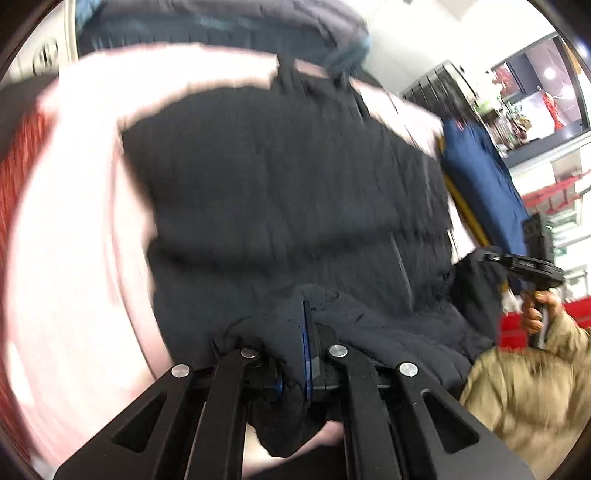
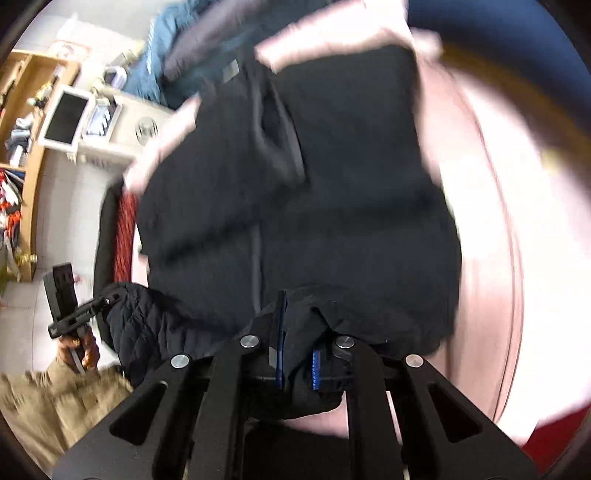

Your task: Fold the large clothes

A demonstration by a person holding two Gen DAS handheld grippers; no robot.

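**Black quilted jacket, pinched at its near edge by both grippers**

Black, puffy fabric fills my left wrist view. The jacket (image 1: 288, 192) lies spread ahead of me over a pink sheet (image 1: 74, 229), its long axis running straight away from the jaws toward the far pile of dark clothes (image 1: 221, 26). My left gripper (image 1: 295, 354) has its jaws nearly closed, with a bunch of the near hem squeezed between the blue pads. Off to the right I see the right gripper (image 1: 517, 264) held in a hand, gripping the same edge further along. The picture is blurred, so I cannot tell finer details of the cloth.

From the right wrist, the jacket (image 2: 295, 184) again stretches away in front, a zipper line running lengthwise up its middle. My right gripper (image 2: 295, 354) is likewise closed down on a fold of the hem. The left gripper (image 2: 77, 314) shows at the lower left, beside a quilted corner.

Both hands sit at the near edge, about equally close, one toward each side. I judge the coming fold turns on carrying this edge forward along the jacket's length to the far end.
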